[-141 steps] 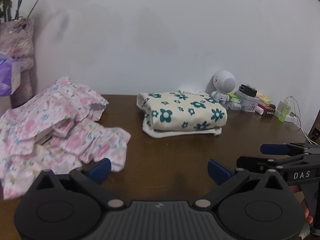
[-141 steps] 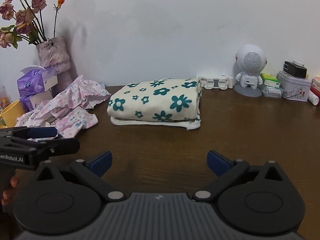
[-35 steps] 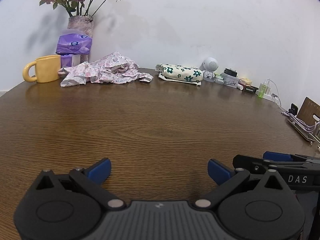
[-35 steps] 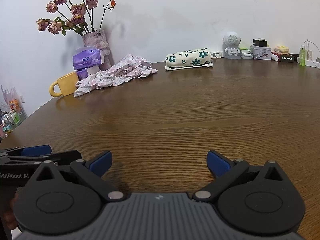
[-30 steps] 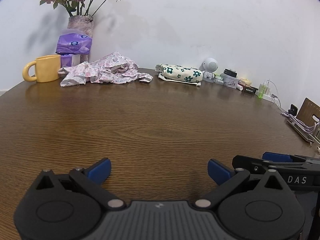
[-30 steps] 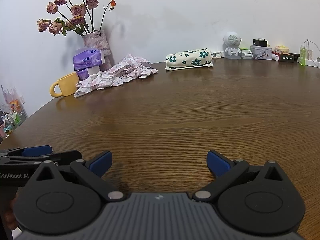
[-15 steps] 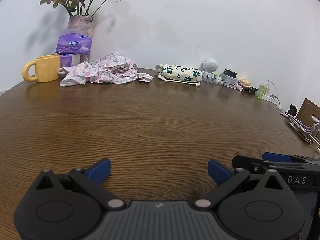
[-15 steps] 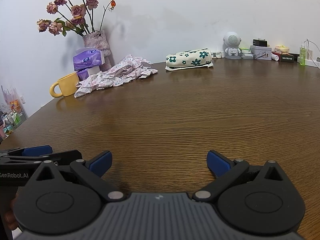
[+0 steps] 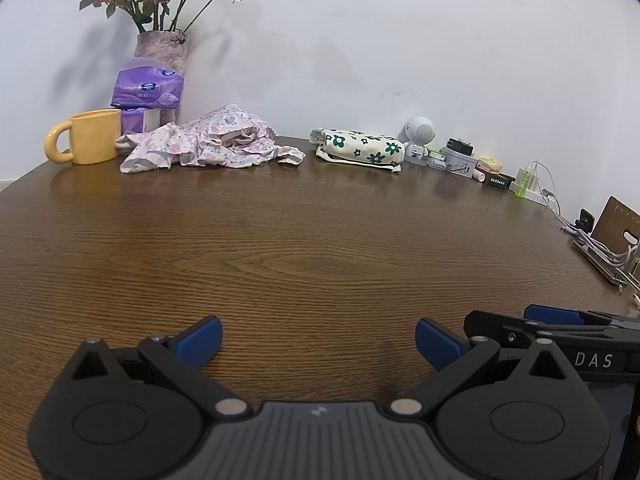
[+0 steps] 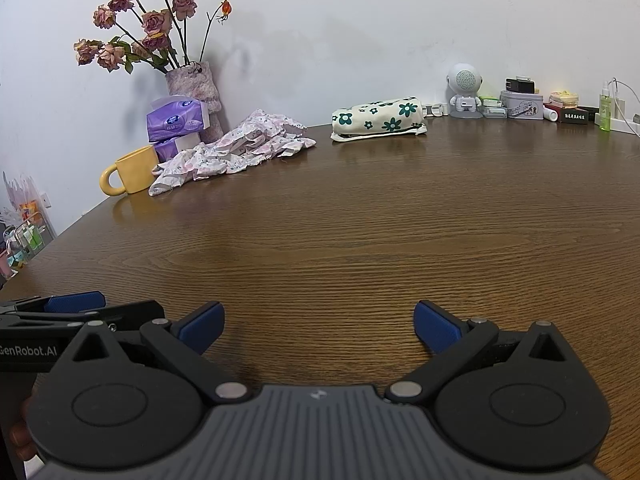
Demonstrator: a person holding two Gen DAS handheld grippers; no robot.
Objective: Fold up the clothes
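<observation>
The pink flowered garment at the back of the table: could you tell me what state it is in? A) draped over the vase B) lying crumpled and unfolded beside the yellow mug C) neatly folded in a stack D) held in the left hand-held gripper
B: the pink flowered garment lies in a rumpled heap on the table next to the yellow mug, with no hand-held gripper near it.

Dark wood-grain table (image 9: 320, 240) with a soft sheen, crumpled thin floral cloth (image 9: 208, 148), folded flower-print fabric (image 9: 360, 150), glossy yellow mug (image 9: 94, 136), matt black plastic left gripper (image 9: 318, 340) with blue pads (image 9: 200, 338)
</observation>
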